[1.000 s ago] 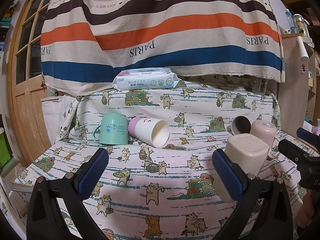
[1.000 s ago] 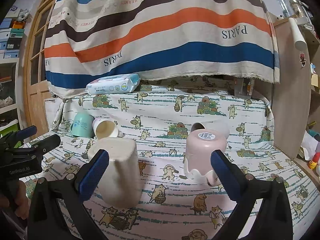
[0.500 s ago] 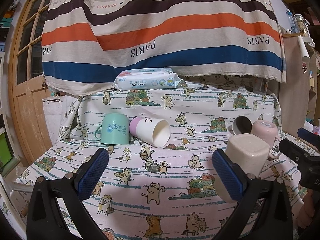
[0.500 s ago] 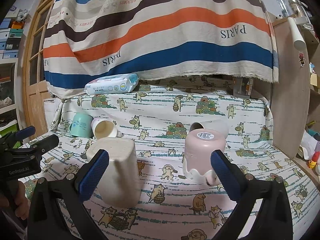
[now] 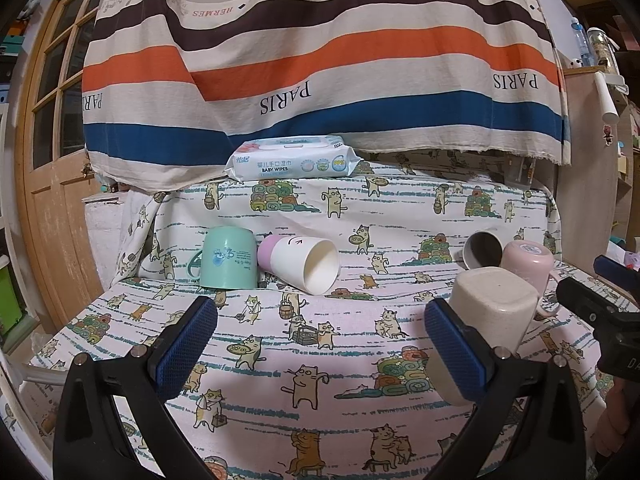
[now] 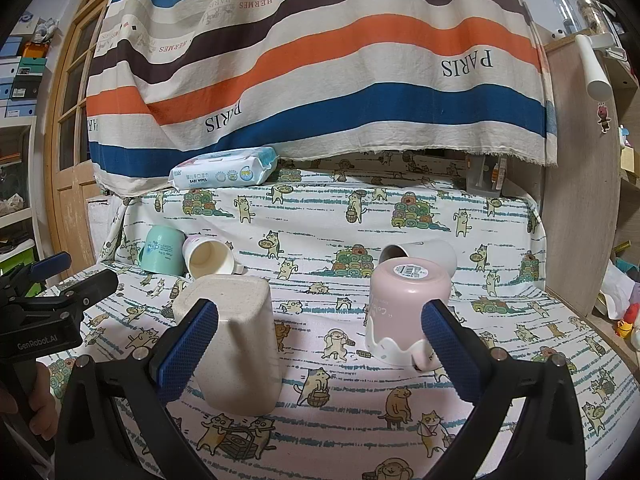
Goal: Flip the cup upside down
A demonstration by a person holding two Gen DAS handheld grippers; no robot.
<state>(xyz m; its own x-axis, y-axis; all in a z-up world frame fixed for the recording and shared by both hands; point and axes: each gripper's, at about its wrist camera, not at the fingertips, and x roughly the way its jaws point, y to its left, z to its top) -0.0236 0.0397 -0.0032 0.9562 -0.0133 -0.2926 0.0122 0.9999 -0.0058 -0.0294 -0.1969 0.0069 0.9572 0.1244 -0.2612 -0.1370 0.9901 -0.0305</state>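
Note:
Several cups are on a cat-print cloth. A beige square cup [image 5: 490,312] [image 6: 236,336] and a pink cup [image 5: 528,264] [image 6: 404,308] stand upside down. A mint mug [image 5: 228,258] [image 6: 160,250] stands upside down at the back left. A white cup with a lilac base [image 5: 300,264] [image 6: 210,258] lies on its side beside it. A grey-white cup [image 5: 482,248] [image 6: 420,254] lies on its side behind the pink cup. My left gripper [image 5: 320,344] is open and empty. My right gripper [image 6: 320,344] is open and empty, with the beige and pink cups just ahead of its fingers.
A pack of baby wipes [image 5: 292,162] [image 6: 224,172] lies on the raised ledge under a striped hanging cloth [image 5: 320,60]. A wooden door [image 5: 52,160] is at the left, a wooden cabinet side [image 6: 580,200] at the right.
Both grippers have drifted slightly; no cup has moved and both stay open.

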